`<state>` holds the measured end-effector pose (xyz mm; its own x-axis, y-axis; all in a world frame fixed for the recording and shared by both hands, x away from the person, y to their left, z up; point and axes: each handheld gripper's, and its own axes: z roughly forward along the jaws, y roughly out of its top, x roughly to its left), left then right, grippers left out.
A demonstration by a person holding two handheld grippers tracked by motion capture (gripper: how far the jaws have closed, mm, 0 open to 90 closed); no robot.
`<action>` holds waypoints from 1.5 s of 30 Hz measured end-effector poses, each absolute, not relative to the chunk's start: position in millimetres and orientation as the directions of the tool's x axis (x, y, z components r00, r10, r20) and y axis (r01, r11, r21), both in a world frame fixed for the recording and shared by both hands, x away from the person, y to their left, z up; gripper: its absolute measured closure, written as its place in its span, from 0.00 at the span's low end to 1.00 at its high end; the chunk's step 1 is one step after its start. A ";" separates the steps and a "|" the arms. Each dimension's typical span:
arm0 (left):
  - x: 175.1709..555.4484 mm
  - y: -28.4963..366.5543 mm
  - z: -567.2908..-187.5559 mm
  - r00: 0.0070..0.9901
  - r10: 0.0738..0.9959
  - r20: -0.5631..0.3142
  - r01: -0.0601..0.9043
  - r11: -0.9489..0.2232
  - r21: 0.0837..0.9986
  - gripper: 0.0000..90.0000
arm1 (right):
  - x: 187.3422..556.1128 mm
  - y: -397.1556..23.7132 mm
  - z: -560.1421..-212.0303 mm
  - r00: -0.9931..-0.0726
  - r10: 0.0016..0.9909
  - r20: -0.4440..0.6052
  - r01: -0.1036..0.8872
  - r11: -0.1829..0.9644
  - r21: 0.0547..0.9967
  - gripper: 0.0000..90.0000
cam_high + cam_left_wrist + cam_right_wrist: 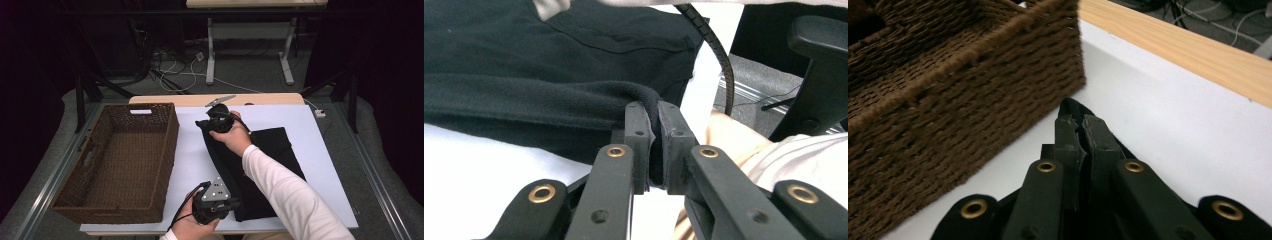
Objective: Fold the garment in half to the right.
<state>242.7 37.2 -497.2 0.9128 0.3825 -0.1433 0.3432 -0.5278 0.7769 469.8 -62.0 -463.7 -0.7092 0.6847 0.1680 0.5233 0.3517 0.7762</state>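
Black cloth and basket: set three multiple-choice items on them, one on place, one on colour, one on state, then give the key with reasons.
1. Where does the basket stand relative to the cloth in the high view?
A. To its left
B. To its right
C. On top of it

2. What colour is the basket?
A. White
B. Brown
C. Blue

3. How do the left gripper and the right gripper stand?
A. Both open, clear of the cloth
B. One open, one shut
C. Both shut on the cloth

Key:
1. A, since the basket fills the left side of the table and the cloth lies right of it.
2. B, since its woven walls are dark brown.
3. C, since each gripper view shows black fabric pinched between closed jaws.
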 end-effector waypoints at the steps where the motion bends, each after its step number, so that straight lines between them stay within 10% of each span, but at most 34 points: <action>1: 243.3 36.8 -497.3 0.915 0.379 -0.141 0.341 -0.536 0.773 0.94 | 471.7 -65.4 -464.5 -0.706 0.688 0.170 0.524 0.346 0.778 0.95; 45: 285.1 -109.5 -519.1 0.958 0.215 -0.188 0.280 -0.577 0.768 0.94 | 490.0 -267.5 -477.5 -0.462 0.873 0.155 0.632 0.202 0.748 0.95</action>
<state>285.1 -109.5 -519.1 0.9585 0.2146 -0.1879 0.2796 -0.5765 0.7678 490.0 -267.5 -477.5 -0.4623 0.8731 0.1546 0.6320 0.2021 0.7482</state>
